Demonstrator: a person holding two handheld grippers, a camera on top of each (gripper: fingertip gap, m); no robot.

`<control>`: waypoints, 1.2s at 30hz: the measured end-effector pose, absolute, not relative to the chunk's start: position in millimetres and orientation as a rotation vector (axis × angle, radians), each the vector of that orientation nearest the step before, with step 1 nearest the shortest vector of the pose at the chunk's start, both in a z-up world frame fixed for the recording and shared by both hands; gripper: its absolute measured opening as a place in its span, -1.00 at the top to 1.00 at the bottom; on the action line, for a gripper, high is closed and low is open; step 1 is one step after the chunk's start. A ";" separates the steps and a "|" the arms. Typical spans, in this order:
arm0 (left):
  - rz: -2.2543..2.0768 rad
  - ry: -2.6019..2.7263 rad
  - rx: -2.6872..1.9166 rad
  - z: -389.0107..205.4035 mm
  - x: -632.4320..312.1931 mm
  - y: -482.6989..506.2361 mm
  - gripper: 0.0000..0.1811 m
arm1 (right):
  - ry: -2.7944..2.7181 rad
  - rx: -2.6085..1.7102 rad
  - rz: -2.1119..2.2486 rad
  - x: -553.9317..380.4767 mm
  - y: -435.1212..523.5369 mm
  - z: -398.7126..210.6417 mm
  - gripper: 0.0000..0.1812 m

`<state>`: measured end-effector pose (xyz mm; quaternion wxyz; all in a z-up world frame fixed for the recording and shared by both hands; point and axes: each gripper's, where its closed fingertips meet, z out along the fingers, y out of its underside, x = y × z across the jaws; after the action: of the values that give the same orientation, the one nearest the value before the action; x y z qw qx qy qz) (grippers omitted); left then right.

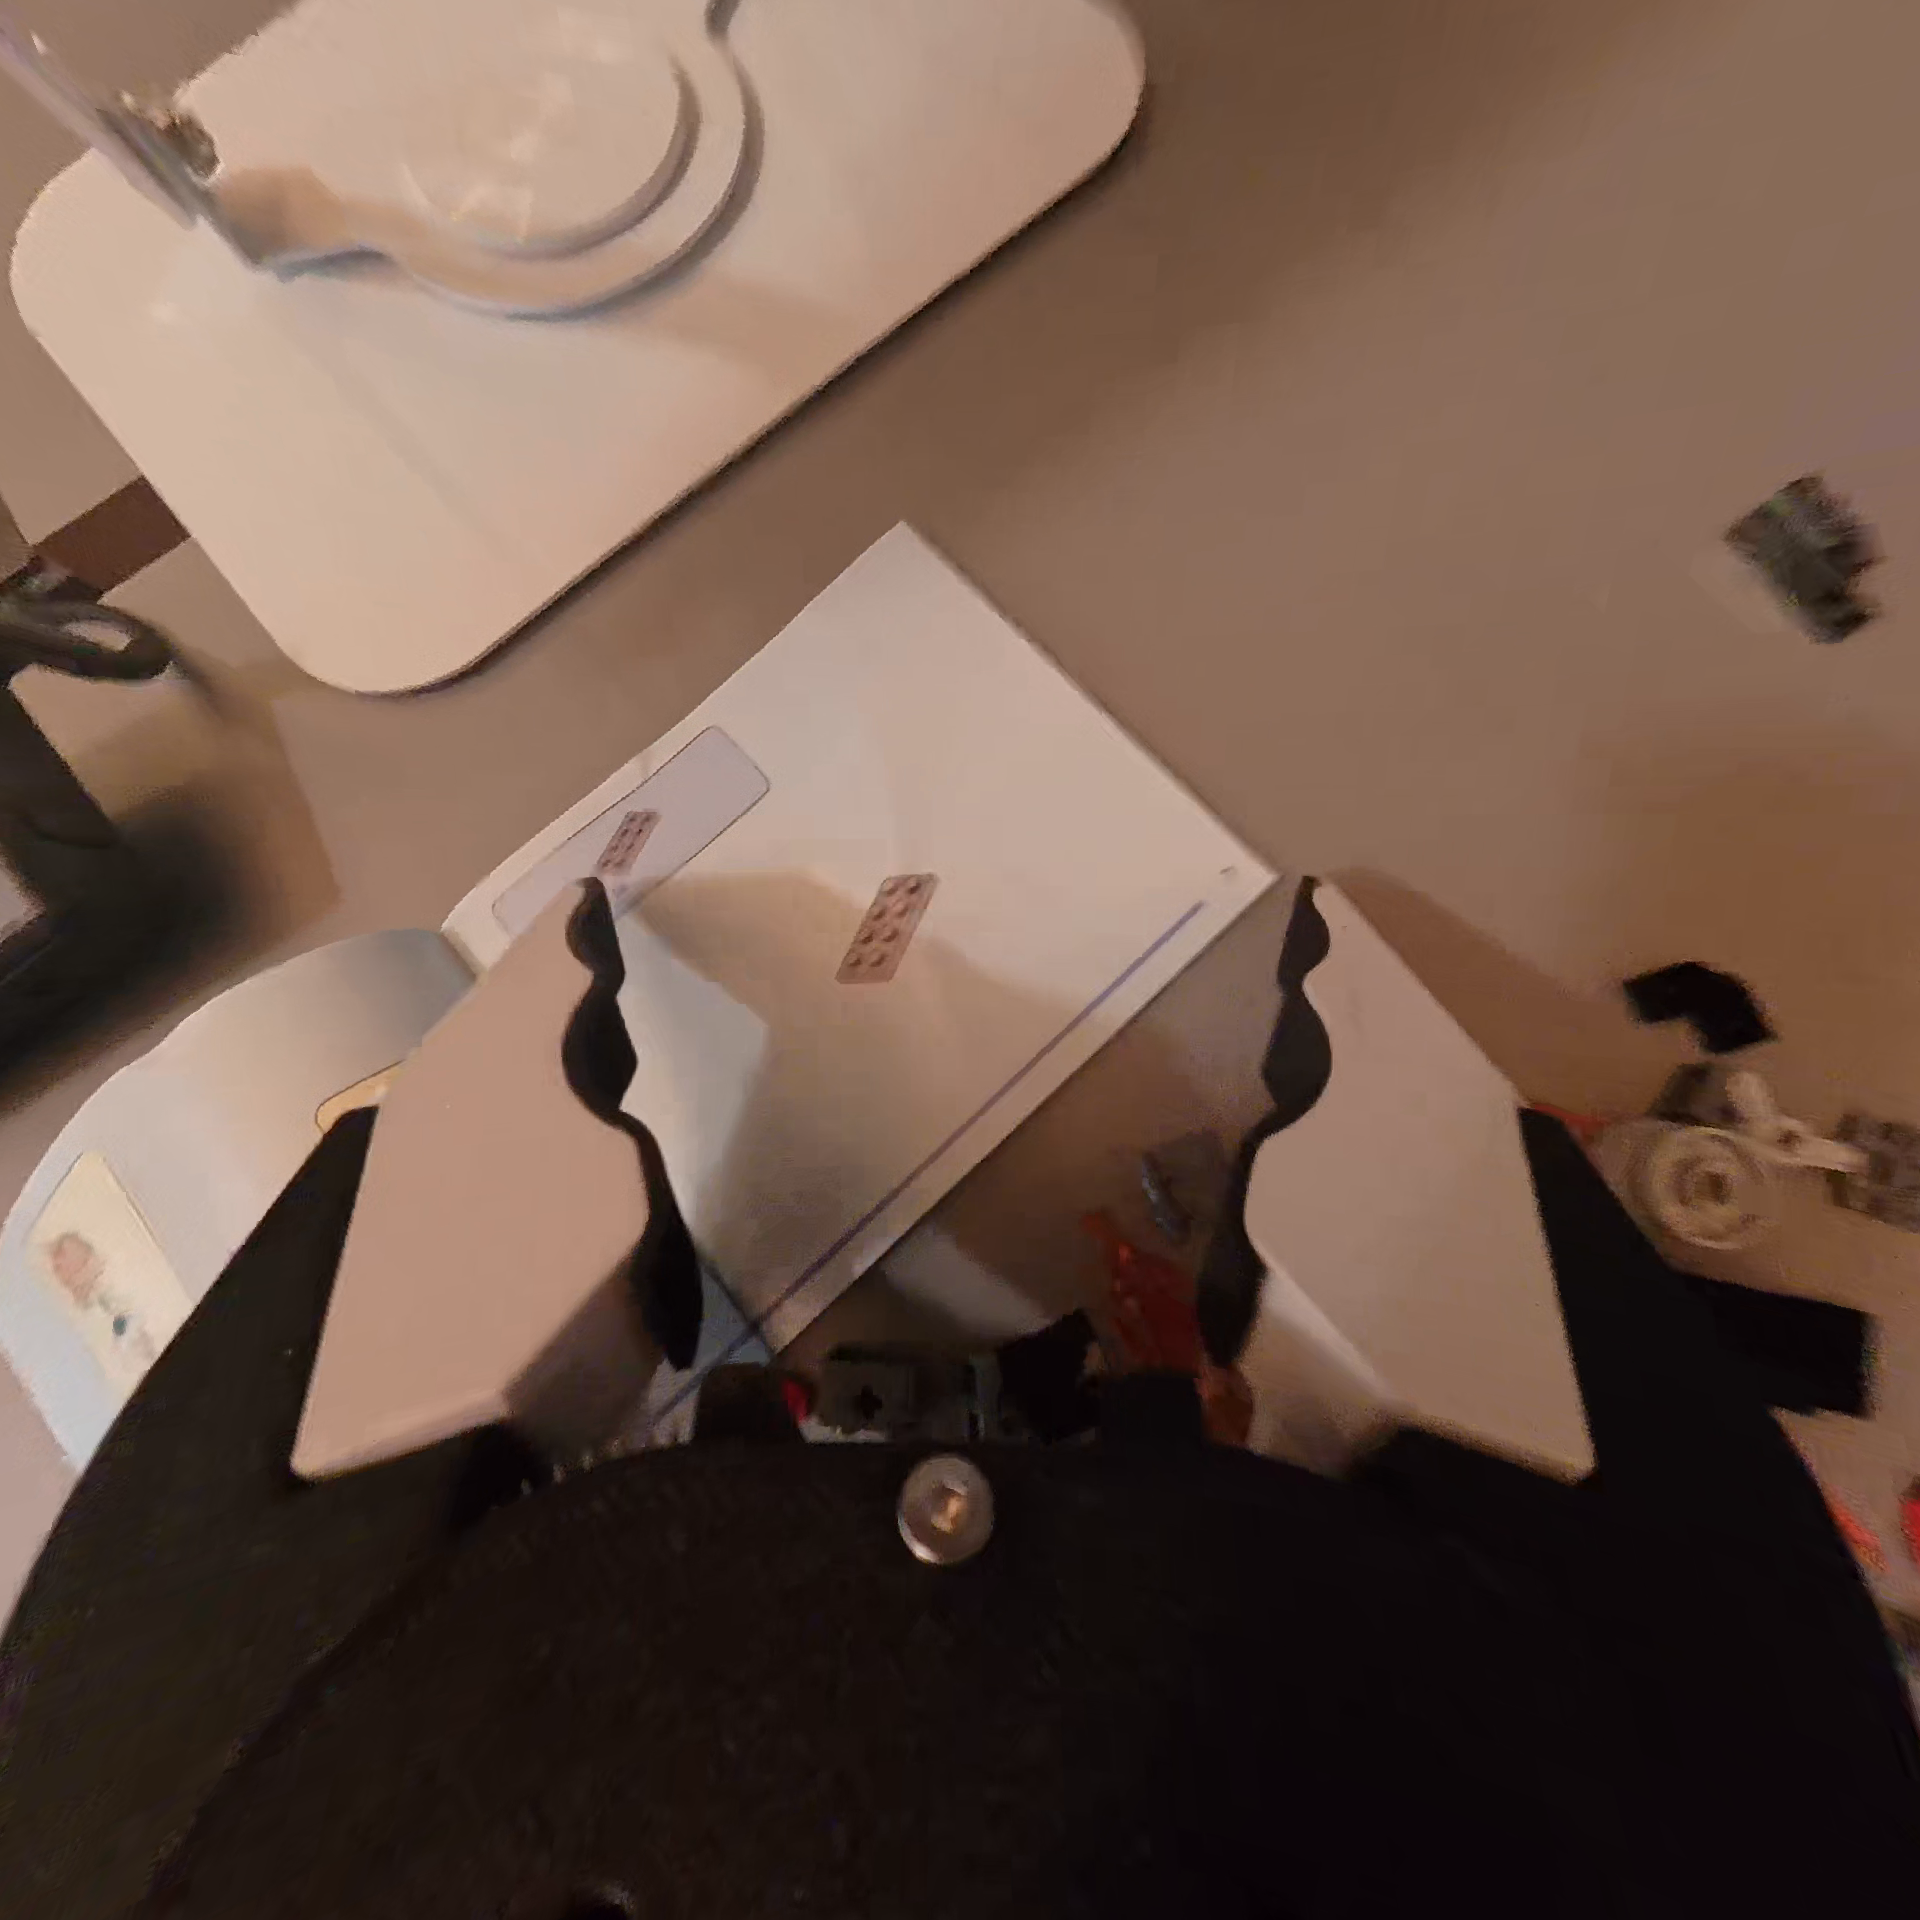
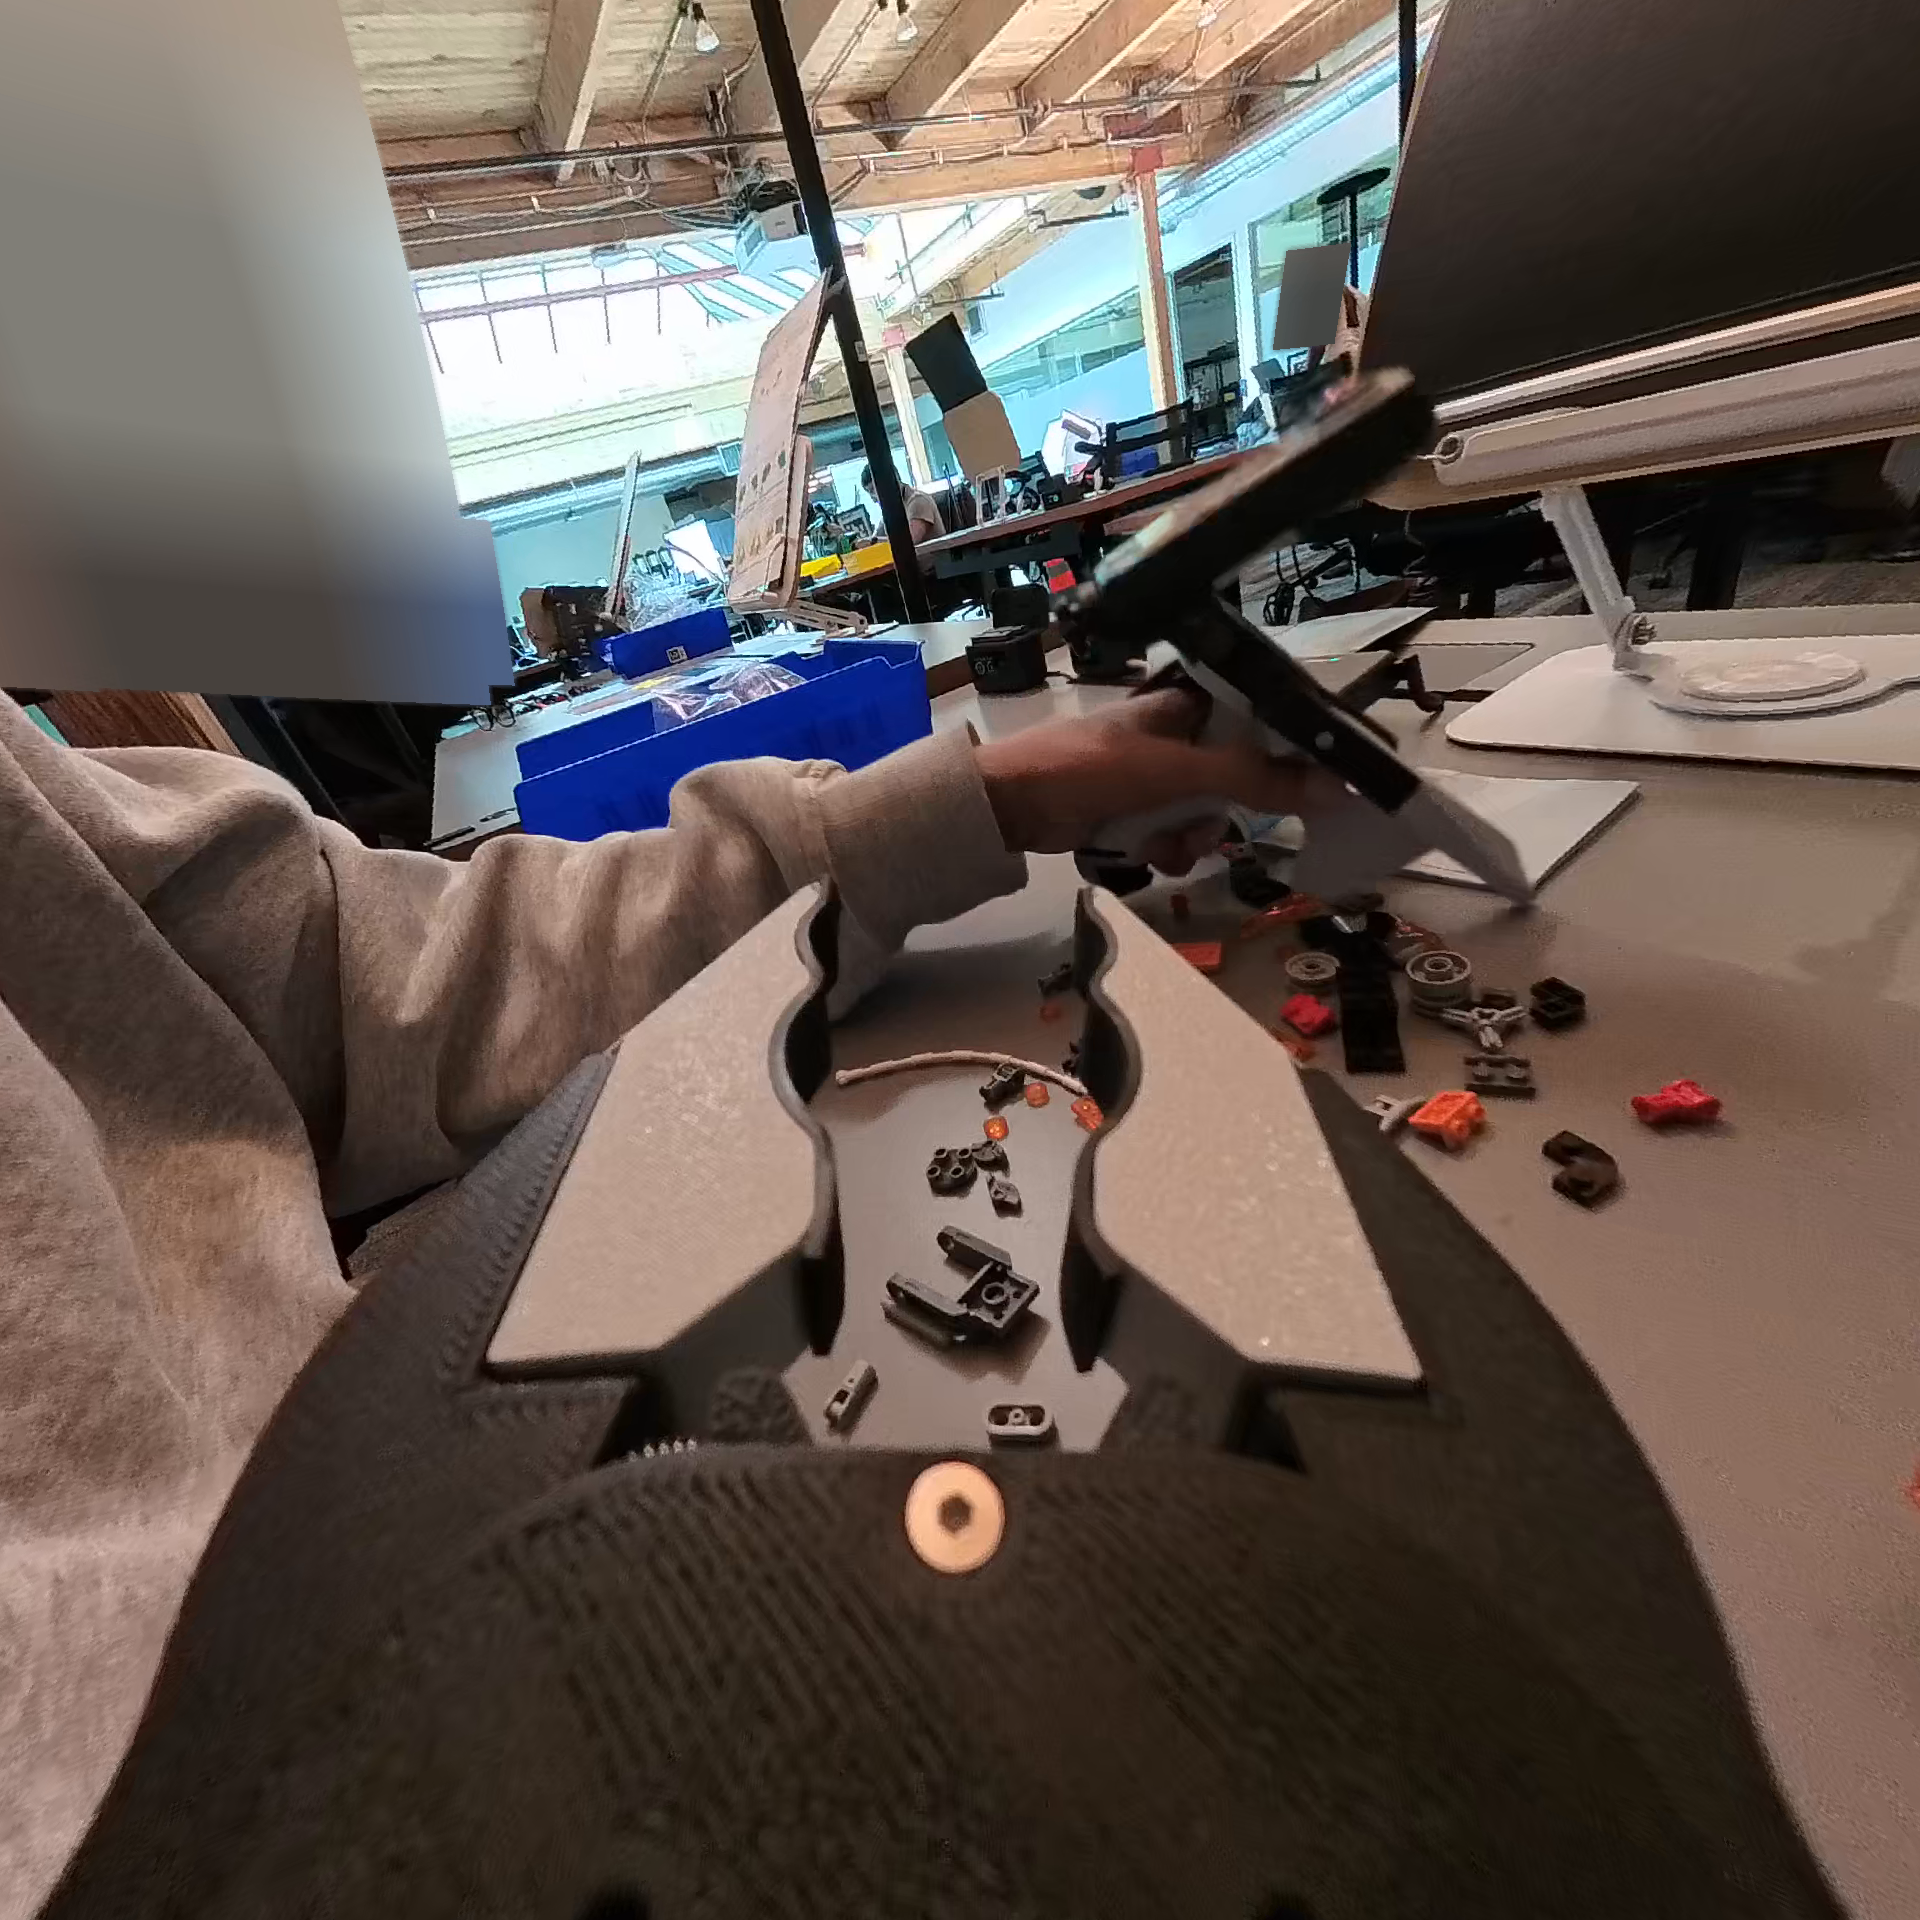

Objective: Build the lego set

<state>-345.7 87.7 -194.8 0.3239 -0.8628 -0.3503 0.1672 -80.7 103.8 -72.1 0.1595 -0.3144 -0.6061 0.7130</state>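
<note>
My left gripper (image 1: 948, 904) is open wide and empty, held above the white instruction booklet (image 1: 935, 790), which lies open on the grey table. Orange pieces (image 1: 1132, 1278) and a white wheel (image 1: 1704, 1184) lie to its right. In the right wrist view a hand holds the left gripper (image 2: 1475, 852) tilted down over the booklet (image 2: 1548, 821). My right gripper (image 2: 956, 914) is open and empty, low over the table. Between its fingers lie a dark grey bracket piece (image 2: 966, 1299), small dark pieces (image 2: 961, 1164), orange studs (image 2: 1086, 1114) and a pale string (image 2: 956, 1065).
Loose pieces are scattered to the right: a black plate (image 2: 1369, 1013), grey wheels (image 2: 1439, 977), a red piece (image 2: 1675, 1101), an orange piece (image 2: 1444, 1117). A white monitor stand base (image 1: 520, 364) (image 2: 1714, 717) sits behind the booklet. A blue bin (image 2: 727, 727) stands at the far left. About 7 cm separates my left fingertips from the white wheel (image 1: 1704, 1184).
</note>
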 end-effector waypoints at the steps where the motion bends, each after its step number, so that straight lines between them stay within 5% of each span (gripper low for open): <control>1: 0.424 -0.942 -2.253 -197.8 -346.6 87.4 -0.41 | -1.732 -0.899 2.041 -80.6 103.9 -72.0 0.51; 27: 0.259 -0.910 -2.206 -192.7 -341.9 87.3 -0.32 | -1.707 -0.939 2.123 -80.9 107.6 -70.0 0.51; 31: 0.343 -0.909 -2.223 -194.7 -348.2 80.0 -0.11 | -1.707 -0.941 2.132 -80.7 107.7 -69.9 0.51; 36: 0.370 -0.918 -2.231 -195.7 -348.0 80.8 -0.11 | -1.703 -0.945 2.140 -80.5 108.1 -69.5 0.51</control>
<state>-348.0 80.8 -195.7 0.3434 -0.8585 -0.3533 0.1423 -80.5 108.1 -69.5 0.1235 -0.3239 -0.5841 0.7339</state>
